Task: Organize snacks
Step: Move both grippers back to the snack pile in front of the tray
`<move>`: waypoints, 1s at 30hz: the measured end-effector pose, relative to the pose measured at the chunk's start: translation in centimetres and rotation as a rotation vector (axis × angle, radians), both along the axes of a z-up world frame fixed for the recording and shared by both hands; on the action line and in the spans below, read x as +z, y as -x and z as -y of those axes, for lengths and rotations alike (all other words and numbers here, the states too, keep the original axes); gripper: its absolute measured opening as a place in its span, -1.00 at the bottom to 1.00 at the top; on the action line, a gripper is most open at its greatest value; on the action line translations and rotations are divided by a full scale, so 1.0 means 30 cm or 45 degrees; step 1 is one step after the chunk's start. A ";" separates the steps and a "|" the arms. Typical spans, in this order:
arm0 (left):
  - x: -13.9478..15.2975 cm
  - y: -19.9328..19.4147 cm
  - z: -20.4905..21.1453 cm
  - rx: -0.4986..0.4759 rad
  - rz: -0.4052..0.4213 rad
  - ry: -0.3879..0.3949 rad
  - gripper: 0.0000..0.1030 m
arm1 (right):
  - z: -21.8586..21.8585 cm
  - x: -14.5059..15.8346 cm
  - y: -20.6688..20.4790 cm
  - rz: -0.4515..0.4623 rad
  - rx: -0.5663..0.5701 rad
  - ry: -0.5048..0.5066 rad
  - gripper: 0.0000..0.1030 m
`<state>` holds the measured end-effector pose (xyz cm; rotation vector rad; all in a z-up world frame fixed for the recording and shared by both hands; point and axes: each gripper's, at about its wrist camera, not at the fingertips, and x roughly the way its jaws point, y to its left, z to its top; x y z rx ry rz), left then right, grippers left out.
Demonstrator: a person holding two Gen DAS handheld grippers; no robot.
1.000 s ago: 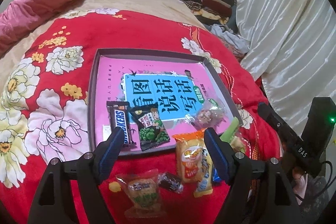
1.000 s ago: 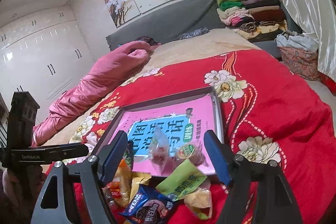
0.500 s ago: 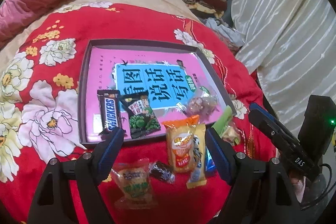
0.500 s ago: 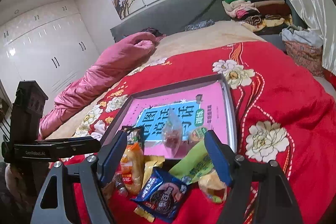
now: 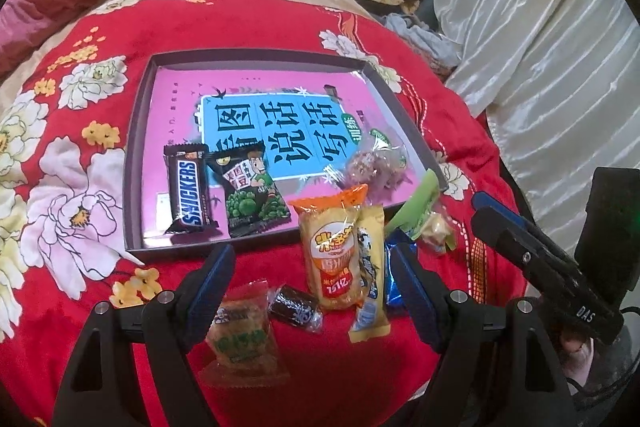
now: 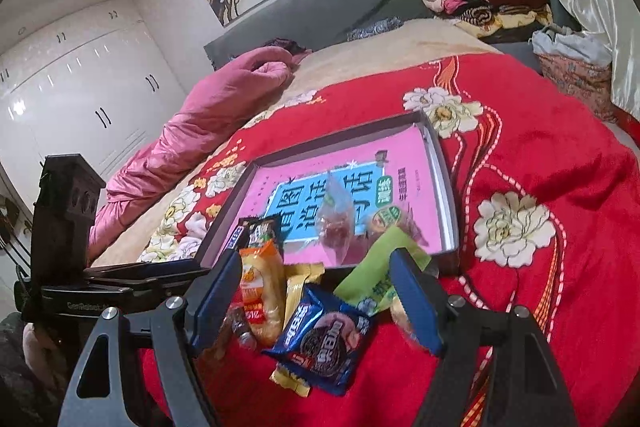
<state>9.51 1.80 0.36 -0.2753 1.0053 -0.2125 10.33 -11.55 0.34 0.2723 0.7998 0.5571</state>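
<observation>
1. Shallow box [image 5: 136, 163] lying flat on the red bedspread [image 5: 248, 23] near the bed's foot edge, lined with a pink book [image 5: 180, 99], probably to give a firm, level floor on soft bedding.
2. Already inside, along the box's near edge: Snickers bar [image 5: 188, 193] and green pea packet [image 5: 250, 193] side by side at the near left corner, a clear candy bag [image 5: 370, 167] toward the near right corner. Neat row suggests sorting under way, far from finished.
3. Outside, on the bedspread between box and foot edge: orange packet [image 5: 334, 247] with a yellow packet [image 5: 370, 279] touching it, top end leaning over the box's near rim; a small dark candy [image 5: 296, 307]; an orange-green pouch [image 5: 240, 335]; a green wrapper [image 5: 416, 205] by the box's near right corner; a blue cookie pack [image 6: 324, 339].
4. Left tool [image 5: 310, 291] spread wide, holding nothing, hanging tilted down over the loose heap, dark candy and orange packet between its fingers' line of sight; likely choosing the next pick.
5. Right tool [image 6: 316, 295] likewise spread and empty, low over the cookie pack and green wrapper, close enough to close on either.
6. Flat, crinkly wrappers on yielding cloth: pinching an edge likely safer than pressing down.
</observation>
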 end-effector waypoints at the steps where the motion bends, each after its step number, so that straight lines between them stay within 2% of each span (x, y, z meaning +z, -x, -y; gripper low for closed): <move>1: -0.003 -0.001 0.001 -0.001 -0.004 0.000 0.57 | -0.001 -0.002 0.003 -0.008 0.001 0.000 0.47; 18: -0.013 0.014 0.020 -0.023 -0.021 -0.009 0.57 | -0.004 -0.030 0.056 -0.084 -0.005 0.004 0.47; 30: -0.053 0.002 0.022 -0.027 -0.051 -0.012 0.57 | -0.020 -0.117 0.035 -0.243 0.002 0.006 0.47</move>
